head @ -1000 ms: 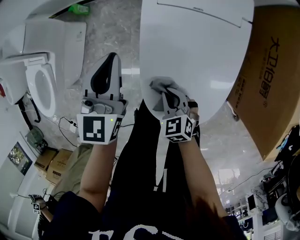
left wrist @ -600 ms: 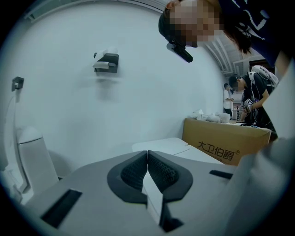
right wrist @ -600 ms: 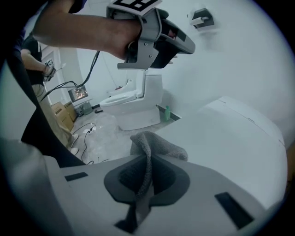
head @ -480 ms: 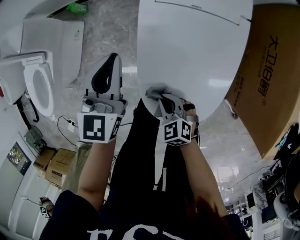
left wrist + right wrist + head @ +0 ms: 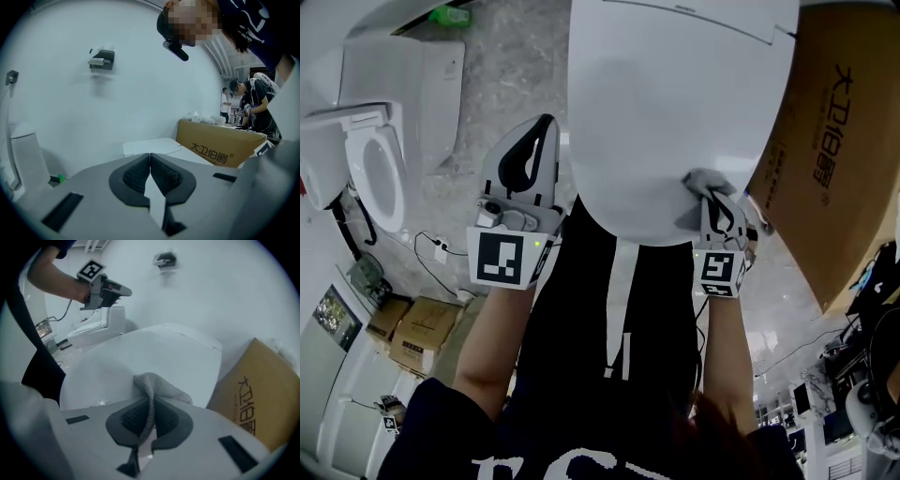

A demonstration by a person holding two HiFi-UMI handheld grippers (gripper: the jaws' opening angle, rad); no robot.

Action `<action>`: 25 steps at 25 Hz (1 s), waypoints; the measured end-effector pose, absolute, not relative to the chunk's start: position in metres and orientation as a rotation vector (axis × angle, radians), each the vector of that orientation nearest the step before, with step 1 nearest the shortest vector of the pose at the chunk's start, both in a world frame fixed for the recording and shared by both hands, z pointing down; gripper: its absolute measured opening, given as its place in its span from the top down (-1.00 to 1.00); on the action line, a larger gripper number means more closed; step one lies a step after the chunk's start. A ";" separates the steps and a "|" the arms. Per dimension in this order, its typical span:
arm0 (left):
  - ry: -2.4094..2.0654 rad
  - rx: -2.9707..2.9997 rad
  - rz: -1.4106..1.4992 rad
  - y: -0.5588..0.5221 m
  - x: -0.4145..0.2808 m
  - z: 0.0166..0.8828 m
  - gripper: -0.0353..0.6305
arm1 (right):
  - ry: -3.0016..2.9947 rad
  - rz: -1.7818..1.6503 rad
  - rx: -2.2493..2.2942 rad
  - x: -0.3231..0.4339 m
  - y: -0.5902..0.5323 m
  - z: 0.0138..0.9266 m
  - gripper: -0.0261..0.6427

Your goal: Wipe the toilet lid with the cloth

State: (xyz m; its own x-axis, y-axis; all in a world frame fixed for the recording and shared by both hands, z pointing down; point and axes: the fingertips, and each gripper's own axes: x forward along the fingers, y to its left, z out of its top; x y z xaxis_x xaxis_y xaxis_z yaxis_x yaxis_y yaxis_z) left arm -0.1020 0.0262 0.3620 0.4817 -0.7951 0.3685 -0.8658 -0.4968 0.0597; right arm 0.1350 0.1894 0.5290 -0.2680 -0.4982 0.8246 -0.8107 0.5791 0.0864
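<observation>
The right gripper, clamped on the grey cloth, works the toilet lid's near-right edge, with the lid's bare surface lying leftward. The left gripper, closed and empty, hovers alongside.

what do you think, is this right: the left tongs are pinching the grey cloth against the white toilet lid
Not quite. It is the right tongs that pinch the grey cloth against the white toilet lid, as the right gripper view shows. The left tongs are shut on nothing.
</observation>
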 end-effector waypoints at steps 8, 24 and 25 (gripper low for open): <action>-1.416 2.491 0.433 0.032 -0.099 0.364 0.83 | -1.823 0.549 1.254 0.182 0.213 0.531 0.85; -1.458 2.452 0.418 0.035 -0.099 0.365 0.83 | -2.248 0.431 0.581 -0.045 0.272 0.530 0.85; -1.462 2.448 0.417 0.035 -0.100 0.365 0.83 | -2.249 0.416 0.496 -0.053 0.282 0.531 0.85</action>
